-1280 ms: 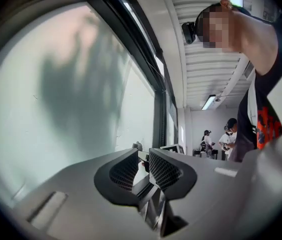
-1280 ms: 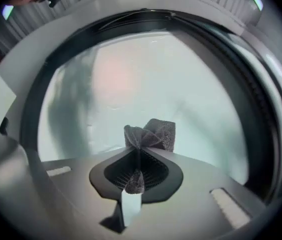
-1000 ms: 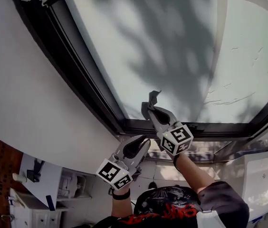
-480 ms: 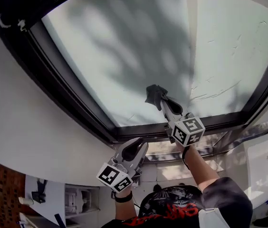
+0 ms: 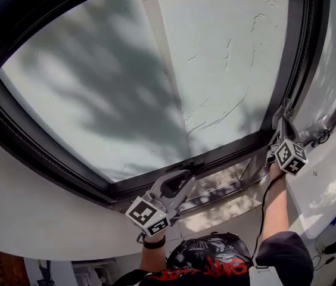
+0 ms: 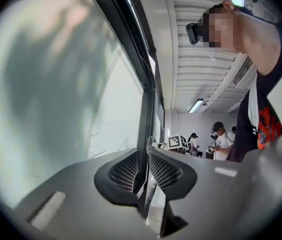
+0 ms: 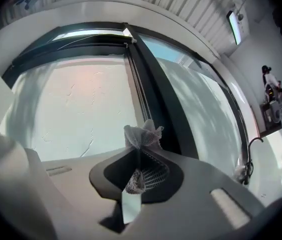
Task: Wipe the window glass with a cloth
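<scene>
Cloth (image 7: 142, 134), clenched in the right tongs (image 7: 140, 154), sits at the right edge of the window glass (image 5: 126, 88) for wiping; left tongs (image 6: 143, 166), closed and empty, rest below it.

The cloth (image 7: 142, 133) is a small, pale, gauzy wad, crumpled and pinched between the closed jaws of the right gripper (image 7: 140, 151). A ruffled bunch of it fans out just past the jaw tips, and a short tail shows further back between the pads. Whether it touches the pane cannot be told. The window glass (image 5: 126, 82) is a large pane, milky and bright, with soft grey leafy shadows across it and thin crack-like streaks scattered over its lighter part. From the right gripper the glass spreads ahead and to the left of the tips, with the cloth at the pane's right edge.
</scene>
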{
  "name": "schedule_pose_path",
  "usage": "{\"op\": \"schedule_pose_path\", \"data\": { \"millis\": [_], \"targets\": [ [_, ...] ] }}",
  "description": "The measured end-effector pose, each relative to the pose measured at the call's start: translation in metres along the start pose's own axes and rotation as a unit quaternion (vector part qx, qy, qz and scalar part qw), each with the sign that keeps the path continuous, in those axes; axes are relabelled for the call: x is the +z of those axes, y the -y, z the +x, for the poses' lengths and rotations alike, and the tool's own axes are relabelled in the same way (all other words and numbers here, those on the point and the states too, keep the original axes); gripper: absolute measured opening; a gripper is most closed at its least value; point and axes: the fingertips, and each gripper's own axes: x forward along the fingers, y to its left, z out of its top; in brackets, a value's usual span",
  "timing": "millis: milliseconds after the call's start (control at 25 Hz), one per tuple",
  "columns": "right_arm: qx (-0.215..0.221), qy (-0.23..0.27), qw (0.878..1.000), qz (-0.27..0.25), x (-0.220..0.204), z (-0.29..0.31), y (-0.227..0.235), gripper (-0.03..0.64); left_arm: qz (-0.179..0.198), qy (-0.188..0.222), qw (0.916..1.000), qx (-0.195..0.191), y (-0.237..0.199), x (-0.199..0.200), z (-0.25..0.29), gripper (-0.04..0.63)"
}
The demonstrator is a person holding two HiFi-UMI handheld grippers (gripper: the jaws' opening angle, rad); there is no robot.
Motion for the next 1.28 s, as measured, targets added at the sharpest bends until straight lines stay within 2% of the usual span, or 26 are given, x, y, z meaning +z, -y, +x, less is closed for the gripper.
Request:
{"op": "schedule_pose_path", "data": {
  "millis": [80, 160, 240, 320, 360, 440, 480, 560, 600, 640, 680, 760, 840, 920, 1000, 1120, 1280],
  "targets": [
    [0.006, 0.003, 1.0, 0.0, 0.005, 0.003, -0.003, 0.026, 0.003, -0.001, 1.0, 0.006, 0.0, 0.002, 0.001, 0.058],
    [0.046, 0.004, 0.999, 0.008, 0.004, 0.01, -0.037, 0.026, 0.009, -0.001, 0.9998, 0.018, -0.003, 0.004, -0.003, 0.058],
    [0.121, 0.003, 0.992, 0.022, 0.0, 0.018, -0.102, 0.026, 0.013, 0.003, 0.9991, 0.039, -0.009, 0.004, -0.016, 0.058],
    [0.221, -0.002, 0.975, 0.029, -0.006, 0.016, -0.192, 0.026, 0.016, 0.006, 0.9971, 0.074, -0.019, 0.004, -0.036, 0.058],
    [0.274, -0.006, 0.961, 0.028, -0.011, 0.009, -0.241, 0.026, 0.017, 0.006, 0.9952, 0.096, -0.025, 0.004, -0.049, 0.058],
    [0.378, -0.014, 0.925, 0.023, -0.022, -0.015, -0.341, 0.026, 0.019, 0.006, 0.9901, 0.139, -0.035, 0.004, -0.076, 0.058],
    [0.428, -0.02, 0.903, 0.021, -0.03, -0.032, -0.39, 0.026, 0.02, 0.006, 0.9863, 0.164, -0.039, 0.004, -0.091, 0.058],
    [0.524, -0.035, 0.851, 0.018, -0.048, -0.076, -0.485, 0.026, 0.024, 0.008, 0.9742, 0.224, -0.045, 0.005, -0.127, 0.057],
    [0.563, -0.039, 0.825, 0.015, -0.057, -0.1, -0.527, 0.026, 0.027, 0.011, 0.967, 0.253, -0.047, 0.005, -0.146, 0.057],
    [0.591, -0.043, 0.805, 0.011, -0.065, -0.12, -0.563, 0.026, 0.03, 0.014, 0.9606, 0.276, -0.048, 0.003, -0.163, 0.058],
    [0.609, -0.047, 0.792, 0.01, -0.073, -0.135, -0.59, 0.026, 0.032, 0.013, 0.9556, 0.293, -0.05, 0.002, -0.178, 0.058],
    [0.622, -0.056, 0.781, 0.012, -0.084, -0.148, -0.626, 0.026, 0.033, 0.006, 0.9478, 0.317, -0.055, 0.0, -0.2, 0.058],
    [0.625, -0.061, 0.778, 0.017, -0.089, -0.152, -0.644, 0.026, 0.032, 0.003, 0.9403, 0.339, -0.058, -0.001, -0.217, 0.058],
    [0.621, -0.06, 0.781, 0.02, -0.088, -0.149, -0.646, 0.028, 0.031, 0.002, 0.9341, 0.356, -0.058, -0.001, -0.229, 0.057],
    [0.6, -0.046, 0.798, 0.015, -0.081, -0.133, -0.626, 0.028, 0.026, -0.002, 0.934, 0.356, -0.059, -0.001, -0.23, 0.057],
    [0.534, -0.018, 0.845, 0.017, -0.057, -0.086, -0.555, 0.028, 0.021, -0.008, 0.9479, 0.318, -0.064, -0.007, -0.203, 0.058],
    [0.39, 0.016, 0.92, -0.015, -0.02, -0.02, -0.409, 0.028, 0.017, -0.016, 0.9722, 0.233, -0.059, -0.016, -0.14, 0.057]
  ]
}}
